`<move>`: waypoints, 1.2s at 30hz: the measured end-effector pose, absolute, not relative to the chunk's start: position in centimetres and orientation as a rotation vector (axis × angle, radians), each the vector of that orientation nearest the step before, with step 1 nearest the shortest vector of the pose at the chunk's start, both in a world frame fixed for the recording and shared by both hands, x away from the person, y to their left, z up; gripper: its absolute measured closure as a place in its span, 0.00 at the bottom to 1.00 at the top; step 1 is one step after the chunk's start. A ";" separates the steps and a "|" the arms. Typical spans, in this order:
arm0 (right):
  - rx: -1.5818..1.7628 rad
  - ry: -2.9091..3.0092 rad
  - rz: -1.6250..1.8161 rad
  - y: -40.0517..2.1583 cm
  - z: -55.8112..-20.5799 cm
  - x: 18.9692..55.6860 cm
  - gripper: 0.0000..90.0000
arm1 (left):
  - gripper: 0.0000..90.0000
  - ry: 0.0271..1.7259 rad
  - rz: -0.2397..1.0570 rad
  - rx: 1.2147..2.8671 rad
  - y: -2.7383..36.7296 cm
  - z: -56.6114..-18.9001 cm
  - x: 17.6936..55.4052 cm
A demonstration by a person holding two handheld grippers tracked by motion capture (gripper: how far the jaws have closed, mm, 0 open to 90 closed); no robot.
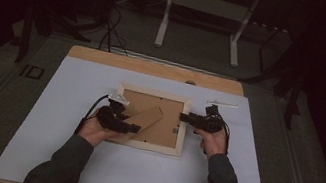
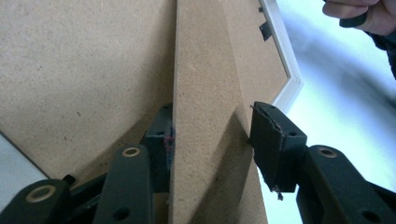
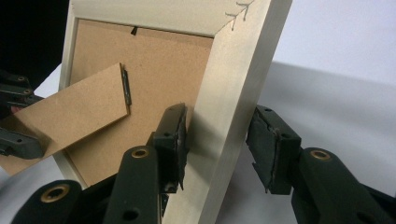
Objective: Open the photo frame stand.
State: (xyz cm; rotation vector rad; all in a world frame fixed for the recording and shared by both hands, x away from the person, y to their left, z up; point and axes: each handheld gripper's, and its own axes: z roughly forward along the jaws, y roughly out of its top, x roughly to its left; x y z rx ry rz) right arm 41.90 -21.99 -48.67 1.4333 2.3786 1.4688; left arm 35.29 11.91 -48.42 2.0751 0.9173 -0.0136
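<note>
At the left of the high view our left tongs (image 1: 130, 127) straddle the brown stand flap (image 1: 146, 119) on the back of the picture frame (image 1: 146, 144); one pad touches the flap's edge, the other stands just off it, so nothing is clamped. The frame lies face down on the white sheet (image 1: 63, 155) covering the desk (image 1: 106, 57). Our right tongs (image 1: 185, 118) sit astride its right rail (image 3: 233, 93), one pad touching, the other clear. We can read no writing.
</note>
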 end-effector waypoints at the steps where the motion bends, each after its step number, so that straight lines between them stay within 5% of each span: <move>1: 1.424 2.379 1.464 -22.0 -48.5 41.8 0.64 | 0.63 0.916 -0.014 2.077 11.9 -48.4 35.3; 36: 1.251 2.231 1.506 -22.5 -44.5 40.5 0.69 | 0.76 0.915 0.181 2.112 10.7 -46.6 35.9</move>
